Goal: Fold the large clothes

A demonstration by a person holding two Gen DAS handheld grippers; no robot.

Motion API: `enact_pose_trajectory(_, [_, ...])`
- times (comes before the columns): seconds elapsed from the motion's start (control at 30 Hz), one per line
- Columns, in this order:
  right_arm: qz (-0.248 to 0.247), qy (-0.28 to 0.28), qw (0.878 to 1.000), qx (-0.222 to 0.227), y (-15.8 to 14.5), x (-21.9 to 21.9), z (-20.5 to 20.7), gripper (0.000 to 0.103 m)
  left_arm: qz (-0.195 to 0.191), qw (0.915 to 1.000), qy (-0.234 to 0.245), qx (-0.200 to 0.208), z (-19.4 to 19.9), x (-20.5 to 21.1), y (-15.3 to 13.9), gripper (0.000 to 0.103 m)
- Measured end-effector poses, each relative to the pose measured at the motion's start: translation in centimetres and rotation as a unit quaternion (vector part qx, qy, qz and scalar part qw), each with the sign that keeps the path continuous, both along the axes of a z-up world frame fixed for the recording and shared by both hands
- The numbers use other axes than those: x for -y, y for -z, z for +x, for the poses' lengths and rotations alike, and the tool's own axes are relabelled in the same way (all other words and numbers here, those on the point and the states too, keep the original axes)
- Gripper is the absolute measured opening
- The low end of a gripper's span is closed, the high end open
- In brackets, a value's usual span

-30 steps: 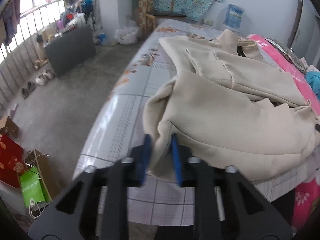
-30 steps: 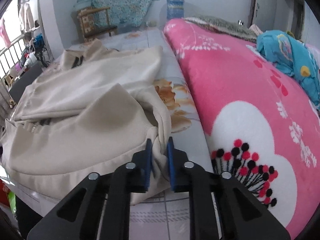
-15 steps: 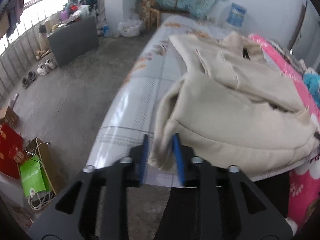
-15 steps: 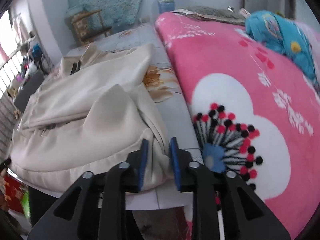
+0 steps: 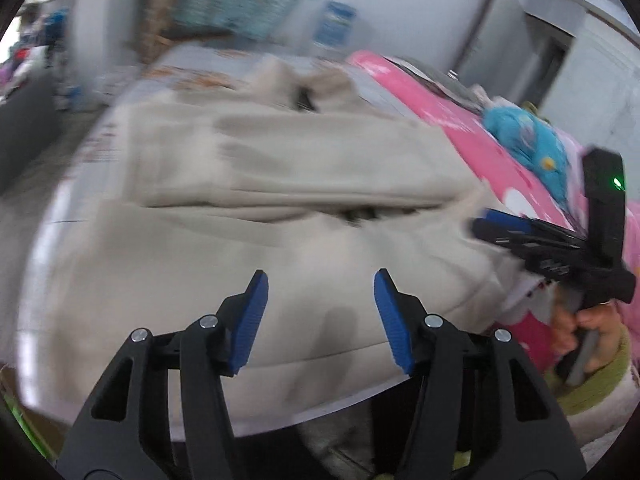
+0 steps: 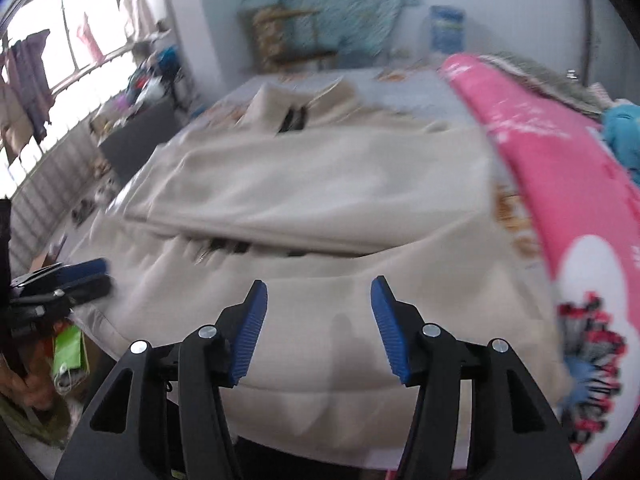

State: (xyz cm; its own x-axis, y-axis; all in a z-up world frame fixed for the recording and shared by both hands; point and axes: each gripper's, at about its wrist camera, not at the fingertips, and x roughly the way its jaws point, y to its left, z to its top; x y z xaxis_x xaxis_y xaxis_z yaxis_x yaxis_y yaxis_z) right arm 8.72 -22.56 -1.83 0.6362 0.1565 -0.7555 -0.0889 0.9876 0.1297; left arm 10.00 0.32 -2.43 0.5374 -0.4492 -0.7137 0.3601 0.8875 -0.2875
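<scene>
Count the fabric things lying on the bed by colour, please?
Beige garment: 1
Pink floral blanket: 1
Blue-turquoise bundle: 1
Total: 3, though the frames are blurred.

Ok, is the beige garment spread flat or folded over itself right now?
Folded over itself. The beige garment has an upper layer ending in a crosswise edge over the lower layer, with a dark gap beneath. Both grippers are open above it.
</scene>
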Motion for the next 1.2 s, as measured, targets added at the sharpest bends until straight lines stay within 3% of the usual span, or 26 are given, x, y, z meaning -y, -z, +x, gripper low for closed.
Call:
enact_pose_trajectory(0.13, [-0.013, -0.006, 1.0, -0.016, 1.1, -1.4, 0.2, 0.053, 0.041, 0.9991, 0.012, -0.004, 0.4, 2.8, 1.3, 0.052])
enact_pose_trajectory(0.23, [0.0, -0.007, 0.998, -0.061, 2.6, -1.2, 0.2, 0.053, 0.055, 0.9984, 0.009, 0.005, 0.3, 3.2, 2.1, 0.046])
enact_pose_trajectory(0.33, [-0.051, -0.023, 0.997, -0.049, 2.8, -2.7, -0.5, 0.05, 0.071, 0.9974, 0.001, 0.014, 0.3, 3.4, 2.1, 0.037])
enact_pose_trajectory(0.43, [-0.052, -0.045, 0.996, -0.049, 2.7, -3.4, -0.6, 0.024, 0.083, 0.9963, -0.002, 0.021, 0.3, 3.4, 1.9, 0.023])
enact_pose_trajectory(0.47, [-0.047, -0.05, 0.996, -0.048, 2.7, -3.6, -0.7, 0.013, 0.084, 0.9962, -0.001, 0.022, 0.4, 3.4, 1.7, 0.015])
enact_pose_trajectory(0.5, [-0.045, -0.053, 0.996, -0.046, 2.7, -3.7, -0.7, 0.007, 0.086, 0.9961, 0.002, 0.023, 0.5, 3.5, 1.7, 0.01])
enact_pose_trajectory(0.57, [-0.054, -0.052, 0.996, -0.042, 2.5, -3.9, -0.8, 0.005, 0.093, 0.9951, 0.004, 0.034, 0.4, 3.8, 1.5, 0.004])
enact_pose_trajectory(0.63, [-0.049, -0.042, 0.997, -0.031, 2.0, -3.7, -1.0, 0.004, 0.087, 0.9949, 0.003, 0.05, 0.1, 3.6, 0.6, 0.003])
enact_pose_trajectory(0.73, [-0.04, -0.026, 0.999, 0.02, -0.8, -3.4, -1.8, 0.004, 0.089, 0.9896, -0.002, 0.113, -1.0, 3.5, -2.3, 0.003])
enact_pose_trajectory(0.83, [-0.052, -0.015, 0.997, 0.052, -2.2, -3.9, -1.5, 0.004, 0.103, 0.9858, -0.008, 0.132, -0.4, 3.9, -2.7, 0.003])
enact_pose_trajectory(1.03, [-0.066, -0.004, 0.998, 0.006, 2.8, -3.8, 1.3, 0.004, 0.127, 0.9879, -0.004, 0.088, 2.2, 4.5, 1.9, 0.004])
enact_pose_trajectory(1.2, [-0.06, -0.001, 0.998, 0.005, 2.7, -3.6, 1.4, 0.004, 0.132, 0.9871, -0.005, 0.091, 2.2, 4.6, 2.1, 0.005])
